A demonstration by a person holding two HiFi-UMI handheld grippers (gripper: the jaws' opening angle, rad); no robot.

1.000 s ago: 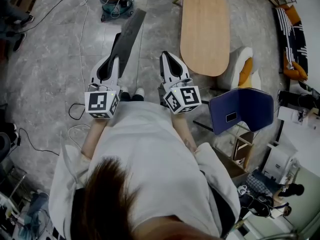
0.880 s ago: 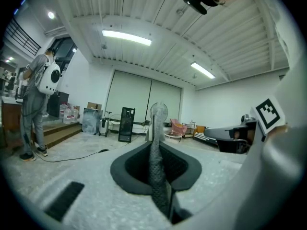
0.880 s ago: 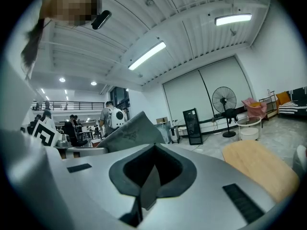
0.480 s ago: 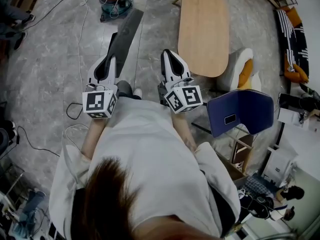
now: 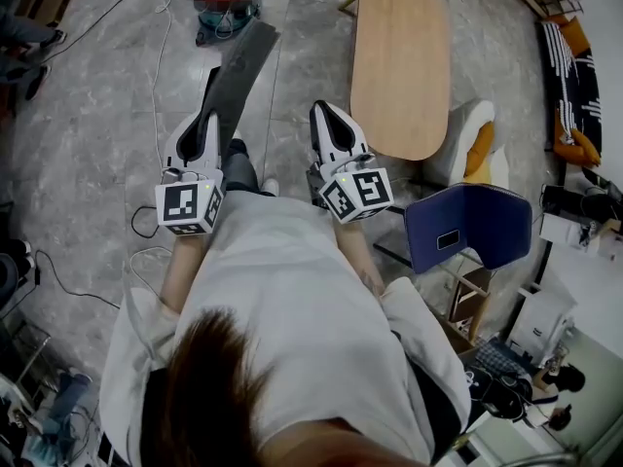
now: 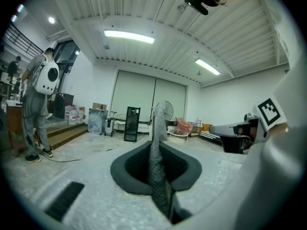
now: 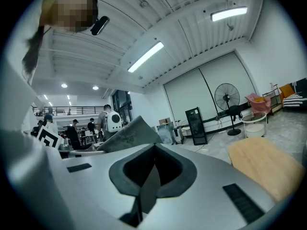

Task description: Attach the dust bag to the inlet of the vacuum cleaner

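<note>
**Fig.** Approach step, seen from the head view w/ both gripper views.

(a) Vacuum (image 5: 230,19): on the floor, upper edge of the head view. It is partly under a mosaic patch, and the inlet can't be made out.

(b) Dust bag (image 5: 239,70): flat grey sheet, off the floor, pointing toward the vacuum but well short of it. Its near end is pinched in the left gripper (image 5: 206,120). In the left gripper view the jaws are clamped on the bag, which rises edge-on between them. No collar or opening shows on the bag in any view.

(c) Right gripper (image 5: 324,110): level w/ the left one and about as far from the vacuum, to the bag's right. Its jaws are closed w/ nothing between them. In its own view the bag lies off to one side, apart from the jaws.

(d) Person: standing, both arms held fwd, cables on the floor between them and the vacuum.

**Step (judged):** transport. The bag is grasped but not yet brought to the vacuum, so attachment has not begun.

**Next move (judged):**
- Close the gap to the vacuum and come down to floor level.
- Find the inlet.
- Turn the bag so its opening faces the inlet.
- Open the right gripper to take the bag's free end or steady the vacuum, since one pinch prob. won't control a limp sheet during the push-on.
</note>
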